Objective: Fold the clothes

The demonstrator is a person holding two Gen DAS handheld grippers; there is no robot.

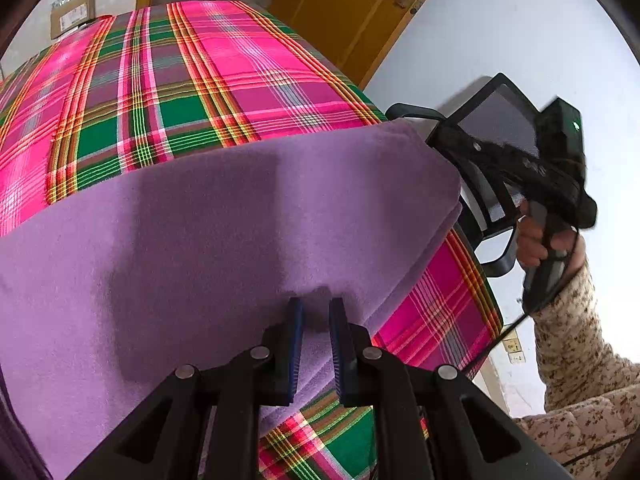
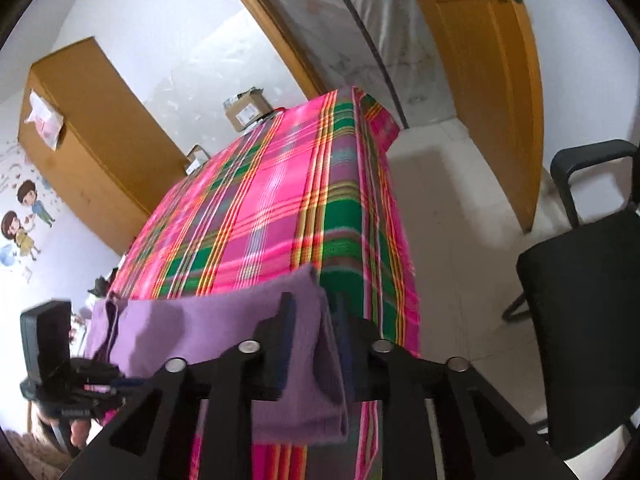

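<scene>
The right gripper (image 2: 312,312) is pinching a folded corner of the purple fleece cloth (image 2: 224,328), its jaws closing on the fabric, which is hanging down between them. The cloth is lying at the near end of a table draped in a pink and green plaid cover (image 2: 280,208). The left gripper (image 2: 116,384) is showing at the cloth's far left edge. A black office chair (image 2: 584,304) is standing to the right on the tiled floor (image 2: 452,220).

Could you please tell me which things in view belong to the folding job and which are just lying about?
In the job: purple cloth, left gripper, right gripper, plaid-covered table.

Lying about: black chair, cardboard boxes, wooden cabinet, door.
</scene>
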